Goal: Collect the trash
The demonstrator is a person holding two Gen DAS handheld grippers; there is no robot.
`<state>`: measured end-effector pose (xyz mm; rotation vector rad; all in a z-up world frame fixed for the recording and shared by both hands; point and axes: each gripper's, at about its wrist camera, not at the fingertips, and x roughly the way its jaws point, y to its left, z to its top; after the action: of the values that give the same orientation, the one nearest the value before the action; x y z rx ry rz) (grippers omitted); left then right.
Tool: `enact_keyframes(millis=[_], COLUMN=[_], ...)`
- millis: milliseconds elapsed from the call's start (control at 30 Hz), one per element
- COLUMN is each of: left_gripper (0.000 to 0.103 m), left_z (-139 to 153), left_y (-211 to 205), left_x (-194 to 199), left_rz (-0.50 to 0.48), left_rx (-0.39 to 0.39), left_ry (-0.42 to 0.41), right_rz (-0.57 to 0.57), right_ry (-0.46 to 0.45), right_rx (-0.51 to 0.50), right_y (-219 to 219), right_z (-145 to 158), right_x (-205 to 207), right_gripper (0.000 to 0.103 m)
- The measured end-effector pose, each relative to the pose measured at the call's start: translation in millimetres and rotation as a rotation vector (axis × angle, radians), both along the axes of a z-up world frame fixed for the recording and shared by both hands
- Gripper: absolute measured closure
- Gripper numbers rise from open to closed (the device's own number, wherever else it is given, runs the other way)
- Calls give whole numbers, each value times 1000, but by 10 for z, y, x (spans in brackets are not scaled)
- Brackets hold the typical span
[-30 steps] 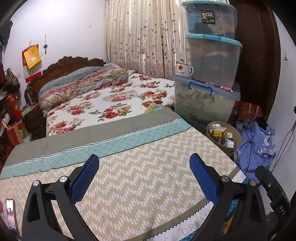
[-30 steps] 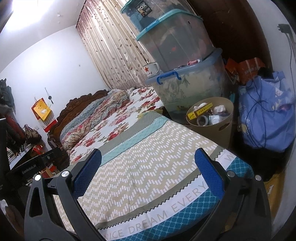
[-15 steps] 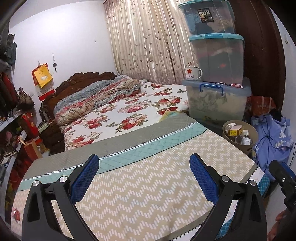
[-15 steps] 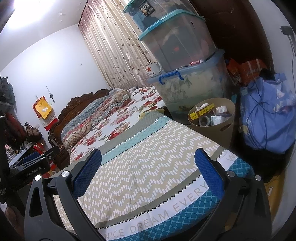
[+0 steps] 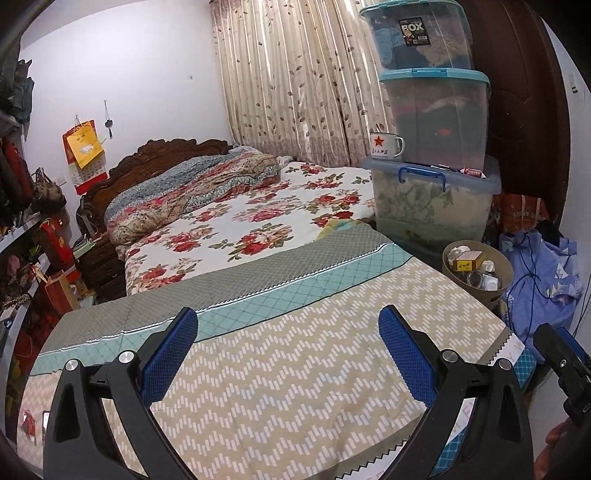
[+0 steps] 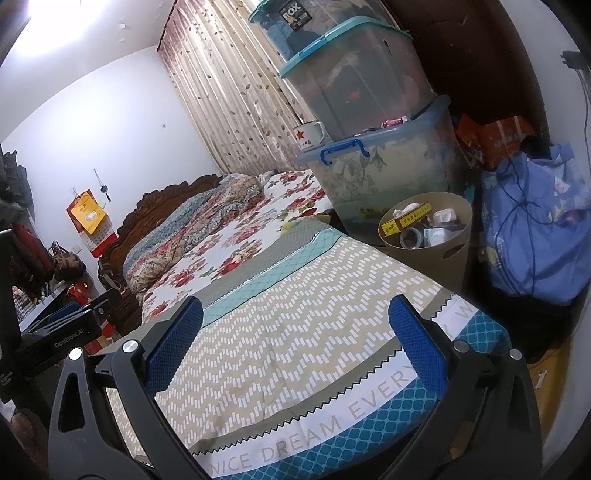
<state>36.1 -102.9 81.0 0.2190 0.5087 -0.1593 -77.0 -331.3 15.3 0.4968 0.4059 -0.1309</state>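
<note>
Bedroom, patterned bedspread (image 5: pixel 295 369); left hand-held gripper (image 5: pixel 288 354) and right hand-held gripper (image 6: pixel 295 343) level above it, both spread wide, empty.

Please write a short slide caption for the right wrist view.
Open right gripper above the patterned bedspread, tan trash bin beside the bed.

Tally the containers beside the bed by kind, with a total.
Clear storage boxes, stacked: 3 (top, middle, bottom)
Enamel mug with red star: 1
Beige trash bin, holding trash: 1
Total: 5
</note>
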Motion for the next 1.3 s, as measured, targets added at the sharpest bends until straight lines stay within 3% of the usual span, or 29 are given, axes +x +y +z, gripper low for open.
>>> enact_keyframes(millis=[433, 933, 1300], left_gripper=[9, 9, 9], left_z=[46, 40, -34], left_y=[-61, -52, -131], left_x=[-105, -63, -62], left_rz=[39, 21, 32], left_rx=[41, 36, 82], left_ry=[-67, -28, -22], right_rz=[3, 8, 15], right_ry=[1, 2, -2], right_rx=[1, -5, -14], right_y=[-6, -7, 26], right_z=[3, 13, 28], right_x=[12, -1, 4], right_gripper=[4, 3, 4])
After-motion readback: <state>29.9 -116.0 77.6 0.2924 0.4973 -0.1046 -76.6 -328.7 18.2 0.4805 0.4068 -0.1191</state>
